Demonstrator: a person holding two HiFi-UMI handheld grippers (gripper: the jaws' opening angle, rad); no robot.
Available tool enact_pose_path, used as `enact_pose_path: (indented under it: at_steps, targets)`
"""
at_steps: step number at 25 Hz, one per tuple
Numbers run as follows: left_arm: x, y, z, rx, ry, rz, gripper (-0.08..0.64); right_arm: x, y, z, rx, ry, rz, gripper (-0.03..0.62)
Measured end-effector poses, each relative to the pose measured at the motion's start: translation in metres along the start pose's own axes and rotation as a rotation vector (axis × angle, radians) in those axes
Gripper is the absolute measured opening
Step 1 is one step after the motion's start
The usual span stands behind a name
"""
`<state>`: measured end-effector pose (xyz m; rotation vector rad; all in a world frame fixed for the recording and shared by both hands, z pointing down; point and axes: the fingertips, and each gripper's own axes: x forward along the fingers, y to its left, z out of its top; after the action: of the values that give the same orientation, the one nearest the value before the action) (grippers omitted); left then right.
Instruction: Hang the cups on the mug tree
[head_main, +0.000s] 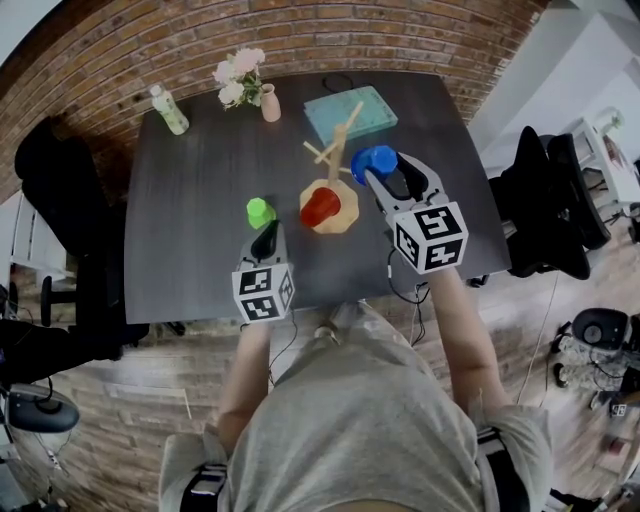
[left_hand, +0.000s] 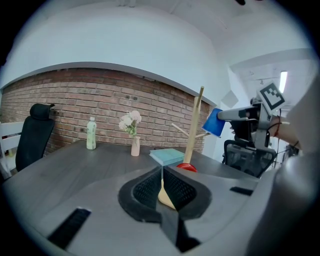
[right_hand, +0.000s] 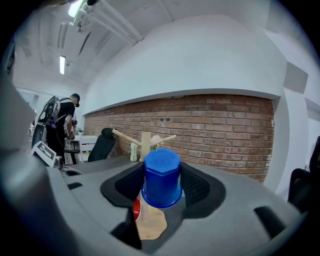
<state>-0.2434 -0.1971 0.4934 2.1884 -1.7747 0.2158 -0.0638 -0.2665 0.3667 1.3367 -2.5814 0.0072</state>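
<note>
The wooden mug tree (head_main: 336, 160) stands on its pale base mid-table, and a red cup (head_main: 321, 206) rests on that base. A green cup (head_main: 260, 212) sits on the table to its left. My right gripper (head_main: 378, 168) is shut on a blue cup (head_main: 374, 160), held upside down just right of the tree's pegs. In the right gripper view the blue cup (right_hand: 161, 177) fills the jaws, with the pegs (right_hand: 145, 140) behind it. My left gripper (head_main: 266, 240) hovers shut and empty near the green cup; its own view shows the tree (left_hand: 194, 127) and blue cup (left_hand: 214, 122).
A teal book (head_main: 351, 113) lies behind the tree. A pink vase of flowers (head_main: 268, 102) and a green bottle (head_main: 169, 109) stand at the table's back left. Office chairs sit at both sides, one black chair (head_main: 545, 200) on the right. A brick wall backs the table.
</note>
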Motion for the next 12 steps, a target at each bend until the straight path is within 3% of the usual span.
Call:
enact_pose_path:
  at_steps: [12]
  targets:
    - [-0.001, 0.001, -0.008, 0.007, 0.02, 0.004, 0.014, 0.003, 0.007, -0.014, 0.074, -0.004, 0.013, 0.221]
